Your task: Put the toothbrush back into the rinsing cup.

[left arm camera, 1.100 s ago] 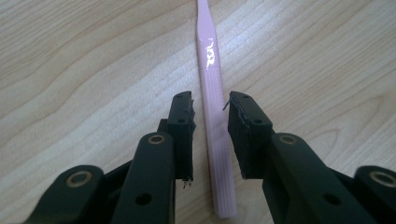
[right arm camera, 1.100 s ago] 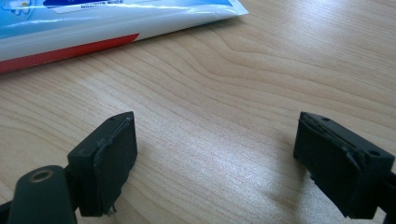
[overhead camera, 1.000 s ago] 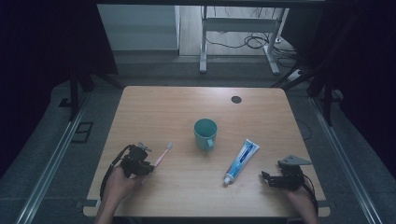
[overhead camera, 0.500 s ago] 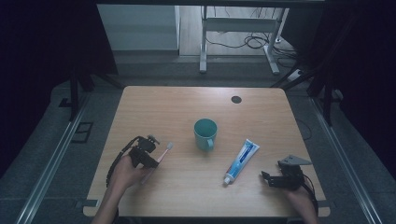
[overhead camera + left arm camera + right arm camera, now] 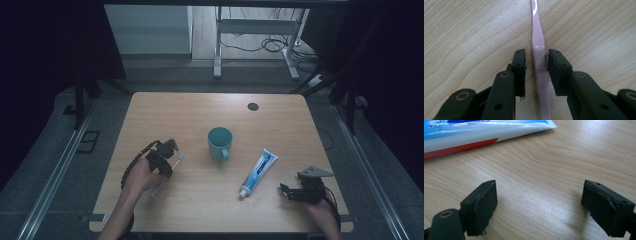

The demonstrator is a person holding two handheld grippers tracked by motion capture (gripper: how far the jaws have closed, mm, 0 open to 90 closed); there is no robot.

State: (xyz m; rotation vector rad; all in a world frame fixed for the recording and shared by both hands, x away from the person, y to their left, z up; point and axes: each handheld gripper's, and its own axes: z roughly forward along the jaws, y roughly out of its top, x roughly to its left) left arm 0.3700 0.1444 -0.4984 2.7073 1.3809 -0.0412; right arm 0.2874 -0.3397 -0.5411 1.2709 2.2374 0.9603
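1. Right gripper [image 5: 539,187]: parked on the table [image 5: 200,212] at the near right corner, jaws wide apart, nothing between them. The toothpaste tube [image 5: 474,135] lies just ahead of it, untouched.
2. Left gripper [image 5: 536,56]: low over the near-left part of the table, pointing along the pink toothbrush [image 5: 538,37]. Jaws are narrowly apart and straddle the handle where the ribbed grip meets the neck. One pad looks to be touching or just beside the handle, and a thin gap shows at the other. I read it as not clamped yet.
3. The toothbrush lies flat on the wood, head end pointing away toward the cup, and is not lifted.
4. Mid-table: the teal cup [image 5: 220,142] stands upright, apart from both the brush and the tube. I can't tell whether it is empty.
5. Far edge: a dark round hole cover [image 5: 253,106], not involved.
6. Progress, my read: early. The approach and alignment on the toothbrush are done. Still to do are the squeeze, the lift and wherever the brush goes, likely the cup. The toothpaste hasn't been started.
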